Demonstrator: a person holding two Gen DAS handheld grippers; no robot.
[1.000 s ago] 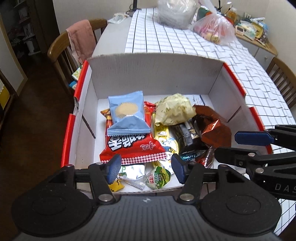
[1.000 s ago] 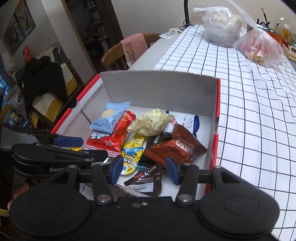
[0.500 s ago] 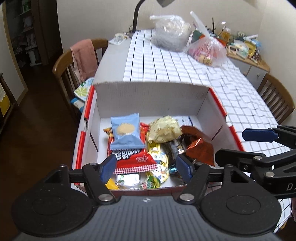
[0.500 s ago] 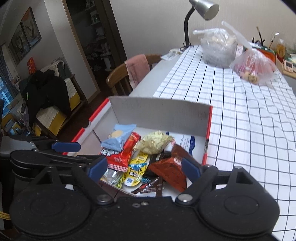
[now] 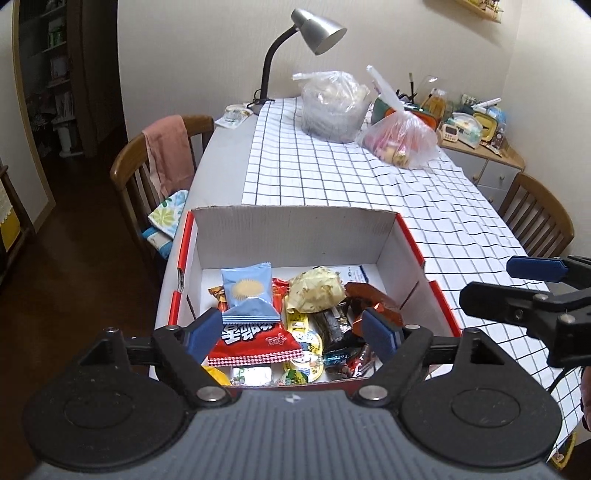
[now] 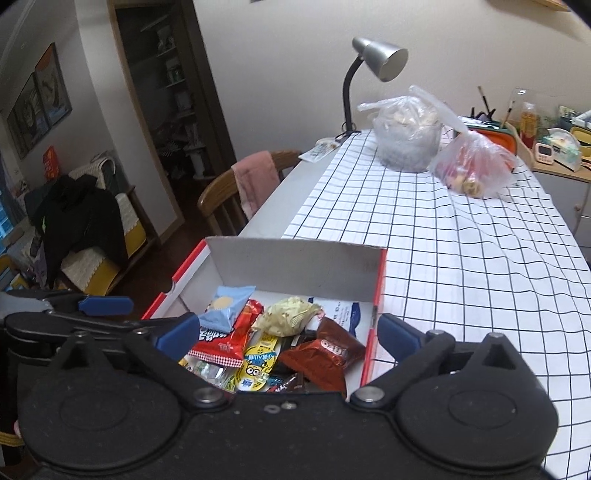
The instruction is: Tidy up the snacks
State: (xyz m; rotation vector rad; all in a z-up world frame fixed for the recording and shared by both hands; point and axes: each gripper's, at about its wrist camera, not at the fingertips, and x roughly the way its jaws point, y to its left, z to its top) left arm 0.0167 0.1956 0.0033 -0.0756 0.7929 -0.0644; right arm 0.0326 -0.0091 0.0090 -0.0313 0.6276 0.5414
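Observation:
A cardboard box [image 5: 295, 232], red outside and white inside, sits at the table's near end and holds several snacks. Among them are a light blue biscuit packet [image 5: 249, 295], a red packet with white lettering [image 5: 255, 338], a crumpled pale yellow packet [image 5: 317, 290] and a brown packet [image 6: 325, 354]. My left gripper [image 5: 291, 332] hovers above the box's near edge. Its jaws are opening with nothing between them. My right gripper [image 6: 288, 336] hangs over the box's right half. Its jaws are also opening, wide and empty. Each gripper shows at the edge of the other's view.
A checked tablecloth [image 5: 369, 184] covers the table beyond the box. A desk lamp [image 5: 314, 33] and two filled plastic bags [image 5: 334, 105] stand at the far end. A wooden chair with a pink towel [image 5: 166, 158] is on the left, another chair [image 5: 535, 214] on the right.
Both grippers have risen and drawn back from the box, and both pairs of jaws have spread wider. The snacks lie where they were.

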